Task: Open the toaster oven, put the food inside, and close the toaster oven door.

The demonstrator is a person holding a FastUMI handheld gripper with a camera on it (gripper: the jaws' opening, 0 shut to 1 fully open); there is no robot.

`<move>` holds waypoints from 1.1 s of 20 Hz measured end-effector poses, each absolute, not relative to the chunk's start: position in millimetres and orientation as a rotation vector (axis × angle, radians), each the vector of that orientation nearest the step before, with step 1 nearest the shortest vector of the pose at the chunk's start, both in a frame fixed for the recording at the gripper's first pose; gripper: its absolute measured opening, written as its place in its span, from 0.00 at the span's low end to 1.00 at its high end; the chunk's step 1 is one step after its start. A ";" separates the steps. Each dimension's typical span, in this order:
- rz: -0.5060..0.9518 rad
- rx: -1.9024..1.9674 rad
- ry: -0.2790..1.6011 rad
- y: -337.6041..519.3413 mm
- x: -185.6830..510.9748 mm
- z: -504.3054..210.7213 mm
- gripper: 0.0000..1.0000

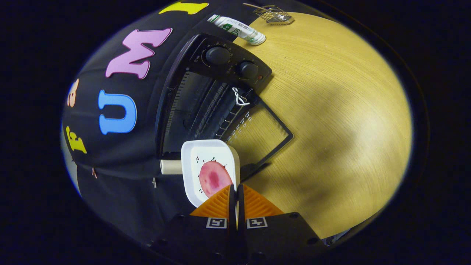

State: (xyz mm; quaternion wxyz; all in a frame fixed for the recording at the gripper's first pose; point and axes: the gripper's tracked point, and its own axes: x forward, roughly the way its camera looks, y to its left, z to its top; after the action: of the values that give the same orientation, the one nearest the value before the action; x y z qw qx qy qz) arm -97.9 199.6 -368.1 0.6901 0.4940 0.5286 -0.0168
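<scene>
The black toaster oven [206, 73] stands on the wooden table with its glass door [263, 134] folded down flat, and the wire rack shows inside the dark cavity. My gripper [235, 191] is shut on the rim of a white square plate [195, 158], which carries a pink round slice of food [214, 178]. The plate hangs just ahead of the fingers, in front of the oven's open mouth and beside the lowered door. The view is rolled sideways, so the oven looks tilted.
Two round knobs [218, 55] sit on the oven's control panel. A white and green tube [237, 29] and a small wire-mesh item [275, 15] lie on the table [331, 110] beyond the oven. Bare wood stretches out past the door.
</scene>
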 end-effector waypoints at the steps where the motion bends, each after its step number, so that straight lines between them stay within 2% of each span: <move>1: -0.088 1.128 1.156 204.2 -88.4 -371.7 0.05; 12: -0.544 1.391 0.869 235.2 -0.3 -393.7 0.05; 16: -0.649 1.408 0.812 241.5 16.9 -405.8 0.05; 22: -0.713 1.430 0.768 243.0 32.2 -415.0 0.05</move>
State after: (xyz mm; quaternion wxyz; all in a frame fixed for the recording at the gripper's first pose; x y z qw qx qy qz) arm 32.2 243.0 -415.0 0.6322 0.6250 0.3357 -0.3115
